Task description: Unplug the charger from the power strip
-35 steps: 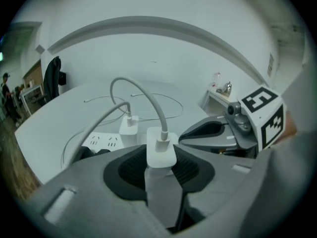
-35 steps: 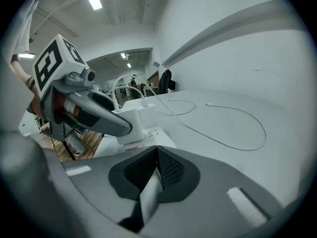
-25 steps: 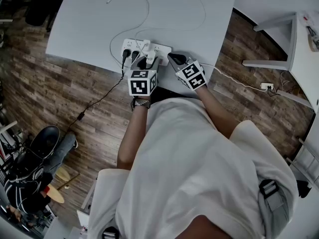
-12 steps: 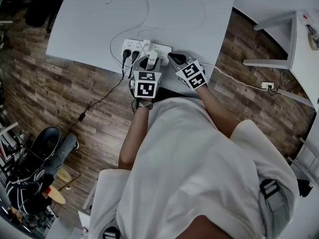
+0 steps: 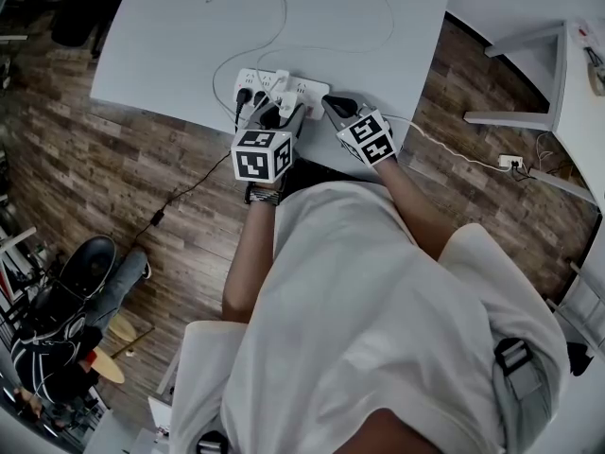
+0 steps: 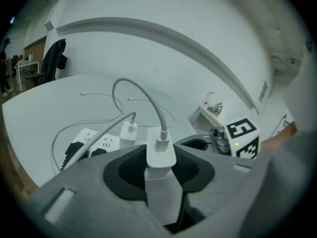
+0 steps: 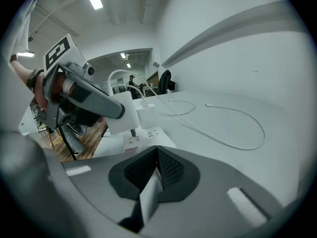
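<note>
Table (image 5: 170, 45): white, filling the 12 o'clock part of the head view; its near edge faces the person.
Person (image 5: 378, 329): in a white shirt at 6 o'clock, both forearms reaching up to the table edge.
Power strip (image 5: 307, 88): white, lying along the table's 6 o'clock edge.
Left gripper (image 6: 159, 163): at 6 o'clock of the strip's middle. Its fingers (image 6: 194, 170) stand partly apart, clamped on the sides of the charger.
Right gripper (image 7: 156, 150): at the strip's 3 o'clock end. Its fingers (image 7: 171, 170) are drawn together, and nothing between them can be made out.
Charger (image 6: 160, 148): white block, upright between the left fingers, over the strip. The right gripper view shows its prongs bared above the strip's face; whether the tips are clear of the socket I cannot tell.
Second charger (image 6: 130, 131): smaller, plugged in just at 11 o'clock of the held one.
Cable (image 6: 143, 95): white, arching up from the charger's top toward 11 o'clock.
Black plugs (image 5: 244, 96): seated at the strip's 9 o'clock end.
</note>
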A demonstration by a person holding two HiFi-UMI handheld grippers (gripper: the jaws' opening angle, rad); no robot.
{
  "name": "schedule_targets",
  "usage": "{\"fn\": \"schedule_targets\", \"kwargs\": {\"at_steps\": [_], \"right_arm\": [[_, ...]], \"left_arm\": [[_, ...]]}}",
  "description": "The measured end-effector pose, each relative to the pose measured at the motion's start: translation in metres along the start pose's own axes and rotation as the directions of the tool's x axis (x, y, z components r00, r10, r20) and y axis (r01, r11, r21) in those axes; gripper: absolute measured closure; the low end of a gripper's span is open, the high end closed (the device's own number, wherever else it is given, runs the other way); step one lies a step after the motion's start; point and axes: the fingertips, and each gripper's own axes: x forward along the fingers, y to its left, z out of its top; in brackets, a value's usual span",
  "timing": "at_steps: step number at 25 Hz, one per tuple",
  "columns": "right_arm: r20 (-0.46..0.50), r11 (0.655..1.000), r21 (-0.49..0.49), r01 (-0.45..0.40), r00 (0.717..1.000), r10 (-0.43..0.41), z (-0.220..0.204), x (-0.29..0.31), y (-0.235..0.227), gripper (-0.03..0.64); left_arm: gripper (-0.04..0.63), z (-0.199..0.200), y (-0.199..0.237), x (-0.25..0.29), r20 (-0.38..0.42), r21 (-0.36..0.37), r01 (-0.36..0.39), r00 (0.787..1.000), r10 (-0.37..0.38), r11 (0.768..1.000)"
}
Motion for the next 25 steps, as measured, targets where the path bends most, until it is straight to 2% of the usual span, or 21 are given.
{"fn": "schedule_targets", "kwargs": {"at_steps": [4,8,16,22,25], "right_arm": [[0.013,1.0,-0.018,0.012,1.0,-0.012,-0.001,0.0,-0.001,0.614],[0.01,1.0,-0.014,0.016,1.0,-0.016,-0.004,0.0,-0.001,0.614],[0.067,0.996,0.081,0.031,0.997,-0.037,0.002,-0.011,-0.003,0.614],[0.06,0.994,0.108,0.036,0.997,-0.043,-0.006,-0.018,-0.001,0.614],[0.062,0.992,0.119,0.045,0.997,-0.052,-0.006,-0.02,-0.003,0.614]], "left_arm": [[0.448,-0.007,-0.015,-0.008,0.023,-0.007,0.067,0.998,-0.067,0.998],[0.448,-0.027,-0.019,-0.009,0.008,-0.056,0.096,0.995,-0.096,0.994],[0.448,-0.054,-0.026,-0.001,-0.04,-0.149,0.163,0.984,-0.171,0.975],[0.448,-0.066,-0.032,0.007,-0.043,-0.22,0.192,0.978,-0.206,0.956],[0.448,-0.072,-0.031,0.009,-0.058,-0.232,0.185,0.977,-0.204,0.955]]}}
